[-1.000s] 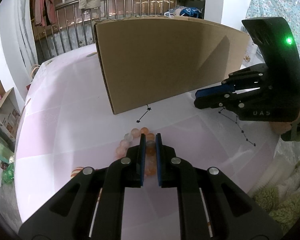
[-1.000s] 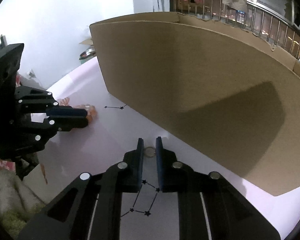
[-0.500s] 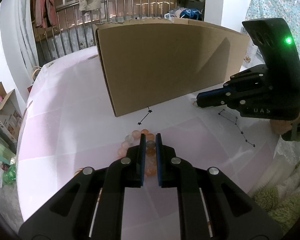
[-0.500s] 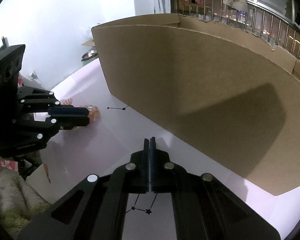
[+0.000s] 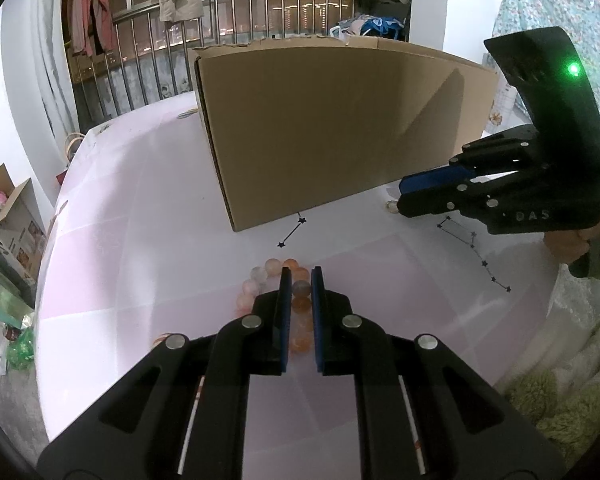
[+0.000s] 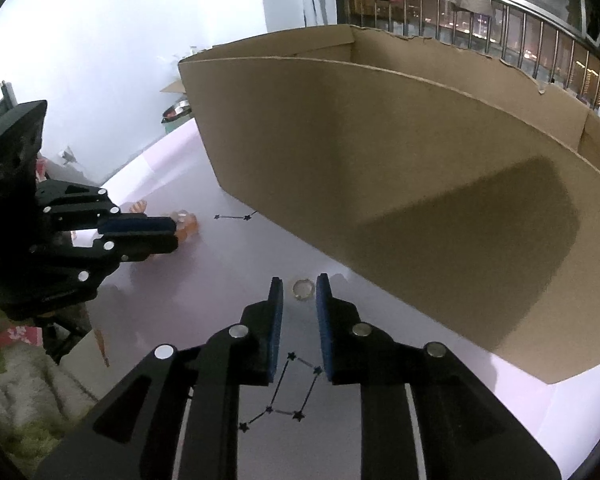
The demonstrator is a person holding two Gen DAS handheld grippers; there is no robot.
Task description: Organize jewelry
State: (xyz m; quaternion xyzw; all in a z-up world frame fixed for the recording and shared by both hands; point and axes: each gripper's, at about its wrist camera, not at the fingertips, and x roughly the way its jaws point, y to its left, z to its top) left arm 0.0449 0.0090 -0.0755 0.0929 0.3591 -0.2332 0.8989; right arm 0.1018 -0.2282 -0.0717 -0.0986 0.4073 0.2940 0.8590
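Observation:
A bracelet of pink and orange beads (image 5: 300,306) lies on the pale pink table (image 5: 140,264). My left gripper (image 5: 299,280) is shut on it, with a bead pressed between the blue pads. From the right wrist view, that gripper (image 6: 174,232) shows at the left with the beads (image 6: 188,222) at its tips. A small metal ring (image 6: 303,290) lies flat on the table between the tips of my right gripper (image 6: 299,283). Its jaws are opening and its pads do not touch the ring. The left wrist view has the right gripper (image 5: 400,196) over the ring (image 5: 392,207).
A large open cardboard box (image 5: 340,128) (image 6: 420,184) stands just behind both grippers. Black constellation prints (image 6: 284,396) mark the tablecloth. A fluffy green blanket (image 5: 560,380) lies off the table's right edge, and boxes and clutter (image 5: 4,220) sit on the floor at the left.
The right gripper's jaws closed fully half a second ago and have parted again, leaving the ring on the table between the tips. The left gripper and bracelet have not moved.

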